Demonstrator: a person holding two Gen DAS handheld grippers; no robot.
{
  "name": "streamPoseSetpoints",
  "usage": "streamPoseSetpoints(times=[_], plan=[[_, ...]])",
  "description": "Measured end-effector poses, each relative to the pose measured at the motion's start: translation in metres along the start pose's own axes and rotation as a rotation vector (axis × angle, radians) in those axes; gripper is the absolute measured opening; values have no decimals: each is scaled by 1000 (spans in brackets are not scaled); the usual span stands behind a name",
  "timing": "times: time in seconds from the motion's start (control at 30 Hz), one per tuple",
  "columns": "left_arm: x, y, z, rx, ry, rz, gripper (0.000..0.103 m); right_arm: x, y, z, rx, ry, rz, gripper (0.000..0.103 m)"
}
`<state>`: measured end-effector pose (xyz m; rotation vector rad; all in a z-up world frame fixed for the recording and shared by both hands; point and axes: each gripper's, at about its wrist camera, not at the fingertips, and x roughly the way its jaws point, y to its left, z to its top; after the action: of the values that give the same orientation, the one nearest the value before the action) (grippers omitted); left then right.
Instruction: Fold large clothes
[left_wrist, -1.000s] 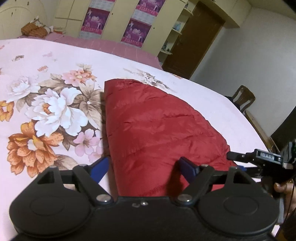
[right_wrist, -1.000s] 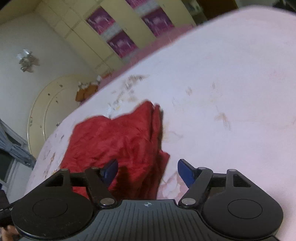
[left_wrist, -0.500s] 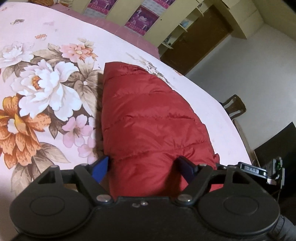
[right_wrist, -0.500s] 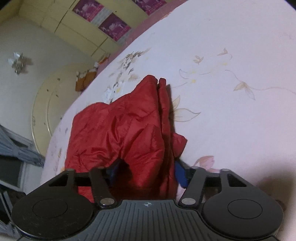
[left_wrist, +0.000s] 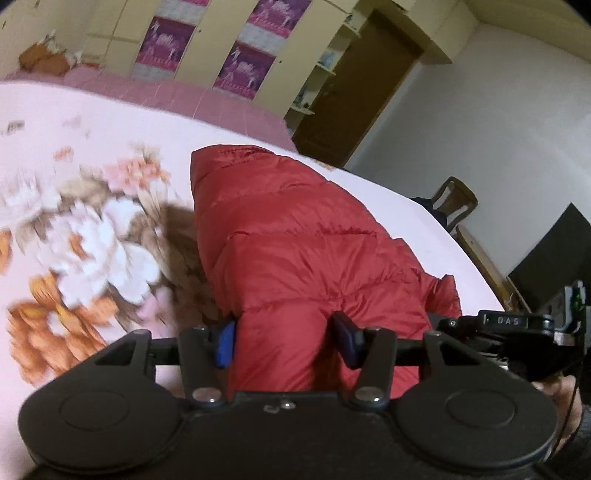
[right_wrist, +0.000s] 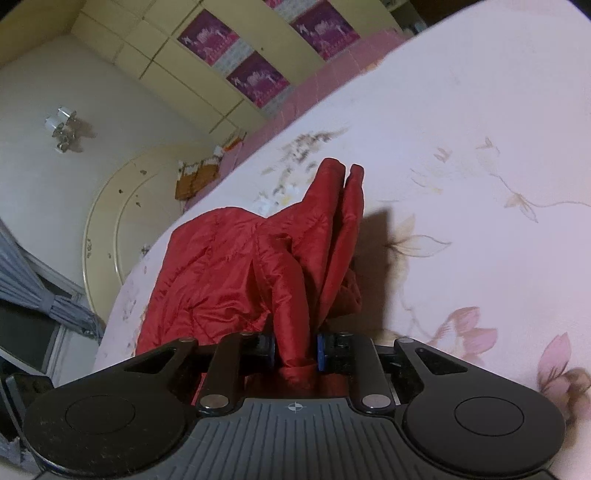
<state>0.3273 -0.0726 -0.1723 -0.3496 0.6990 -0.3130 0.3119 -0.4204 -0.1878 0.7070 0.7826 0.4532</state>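
A red quilted puffer jacket (left_wrist: 295, 236) lies folded lengthwise on a pink floral bedspread (left_wrist: 92, 155). My left gripper (left_wrist: 282, 341) is closed on a thick fold at the jacket's near edge, its blue pads pressing the padding. My right gripper (right_wrist: 295, 349) is shut tight on a pinched bunch of the jacket (right_wrist: 236, 266), which rises off the bed toward it. The right gripper also shows at the right edge of the left wrist view (left_wrist: 517, 325).
The bedspread (right_wrist: 461, 147) spreads wide to the right of the jacket. A curved headboard (right_wrist: 122, 206) and a wardrobe (left_wrist: 229, 44) stand beyond the bed. A wooden chair (left_wrist: 452, 201) and a dark screen (left_wrist: 550, 258) stand at the bed's right side.
Both grippers moved onto the jacket's near edge and closed on it. The fabric has been lifted and bunched at the right gripper.
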Motion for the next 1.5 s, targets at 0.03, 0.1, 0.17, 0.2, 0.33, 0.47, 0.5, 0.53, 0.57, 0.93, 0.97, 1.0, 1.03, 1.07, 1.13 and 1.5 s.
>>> streamPoseSetpoints(times=[0.03, 0.1, 0.17, 0.2, 0.33, 0.47, 0.5, 0.53, 0.57, 0.93, 0.97, 1.0, 1.03, 1.07, 1.13, 1.5], plan=[[-6, 3, 3, 13, -6, -2, 51, 1, 9, -3, -7, -9, -5, 19], [-20, 14, 10, 33, -19, -8, 51, 4, 28, -9, -19, -26, -9, 19], [-37, 30, 17, 41, -29, -13, 51, 14, 50, -13, -27, -37, -11, 19], [-45, 39, 21, 45, -32, -14, 51, 19, 61, -16, -31, -41, -11, 19], [-74, 86, 34, 46, -34, -3, 51, 51, 113, -31, -65, -43, -4, 19], [-94, 133, 42, 31, -18, 4, 51, 91, 158, -45, -87, -33, 0, 19], [-98, 147, 43, 23, -12, 5, 51, 104, 169, -50, -90, -28, 2, 19], [-102, 160, 44, 16, -5, 6, 51, 115, 176, -53, -90, -25, 4, 19], [-105, 170, 46, 12, 2, 8, 51, 125, 183, -56, -88, -20, 6, 19], [-86, 254, 47, -99, 88, 37, 56, 222, 205, -94, -53, 55, -60, 19], [-86, 254, 47, -99, 86, 32, 56, 225, 200, -95, -37, 58, -66, 19], [-86, 252, 48, -95, 85, 31, 56, 225, 197, -95, -34, 60, -70, 19], [-87, 251, 49, -88, 83, 25, 56, 223, 198, -95, -44, 59, -75, 19], [-88, 252, 50, -86, 80, 19, 57, 222, 199, -95, -59, 58, -79, 19], [-95, 255, 51, -89, 68, 16, 67, 215, 200, -93, -76, 60, -83, 19], [-70, 236, 93, 42, -32, -39, 43, 204, 265, -71, -377, -41, -137, 36]])
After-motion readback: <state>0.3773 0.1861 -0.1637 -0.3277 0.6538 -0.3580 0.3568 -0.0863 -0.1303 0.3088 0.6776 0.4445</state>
